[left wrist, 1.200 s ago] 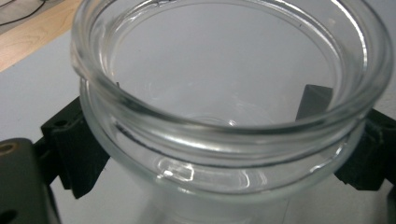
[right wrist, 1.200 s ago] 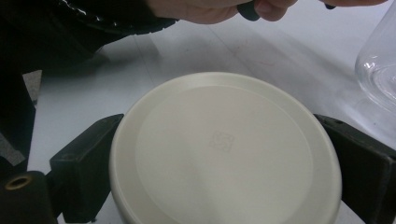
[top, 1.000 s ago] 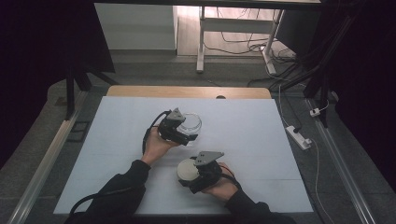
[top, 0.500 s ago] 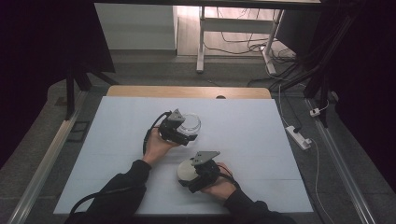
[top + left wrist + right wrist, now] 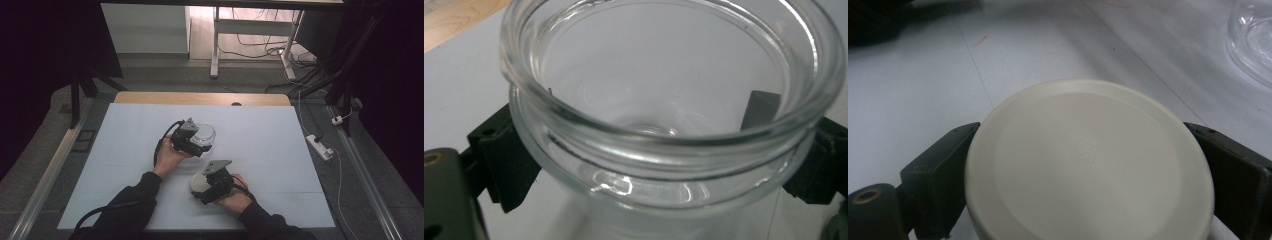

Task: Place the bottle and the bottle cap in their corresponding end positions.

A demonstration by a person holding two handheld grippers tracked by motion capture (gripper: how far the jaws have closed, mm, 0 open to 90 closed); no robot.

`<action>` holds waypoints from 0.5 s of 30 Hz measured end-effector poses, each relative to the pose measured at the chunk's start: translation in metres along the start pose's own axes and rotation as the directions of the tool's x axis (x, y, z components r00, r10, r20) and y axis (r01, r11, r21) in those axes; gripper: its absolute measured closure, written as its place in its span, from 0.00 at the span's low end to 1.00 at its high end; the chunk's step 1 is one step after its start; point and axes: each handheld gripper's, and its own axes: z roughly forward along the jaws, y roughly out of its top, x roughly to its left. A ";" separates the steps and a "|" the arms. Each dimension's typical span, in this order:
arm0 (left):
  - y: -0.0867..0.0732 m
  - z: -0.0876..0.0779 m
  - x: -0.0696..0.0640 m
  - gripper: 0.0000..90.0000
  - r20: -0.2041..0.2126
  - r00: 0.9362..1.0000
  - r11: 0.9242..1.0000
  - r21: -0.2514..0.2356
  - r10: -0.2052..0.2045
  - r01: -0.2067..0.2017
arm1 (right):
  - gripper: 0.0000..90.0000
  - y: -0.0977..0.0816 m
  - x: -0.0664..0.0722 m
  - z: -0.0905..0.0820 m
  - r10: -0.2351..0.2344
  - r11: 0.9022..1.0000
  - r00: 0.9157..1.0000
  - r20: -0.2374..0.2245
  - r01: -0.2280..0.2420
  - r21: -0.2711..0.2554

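Note:
A clear glass jar (image 5: 204, 134) with no lid stands mid-table; my left gripper (image 5: 199, 142) is shut on it from the near left. In the left gripper view the jar (image 5: 664, 120) sits between the two black jaws, its mouth facing up. A round cream lid (image 5: 199, 183) is clamped in my right gripper (image 5: 202, 186) near the table's front. In the right gripper view the lid (image 5: 1088, 165) lies flat between both jaws, just above the white table surface, and the jar's glass (image 5: 1253, 40) shows at the upper right.
The white table top (image 5: 125, 150) has a wooden strip (image 5: 200, 98) along its far edge. A power strip (image 5: 319, 146) lies on the floor to the right. A desk frame with cables (image 5: 260, 40) stands beyond the table.
The right gripper with the lid has shifted slightly toward the front of the table. The left gripper and jar have stayed put.

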 end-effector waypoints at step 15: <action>0.000 0.001 0.000 0.07 -0.007 1.000 1.000 0.016 -0.003 0.003 | 0.03 0.000 0.000 0.000 -0.003 1.000 1.000 0.001 0.003 0.000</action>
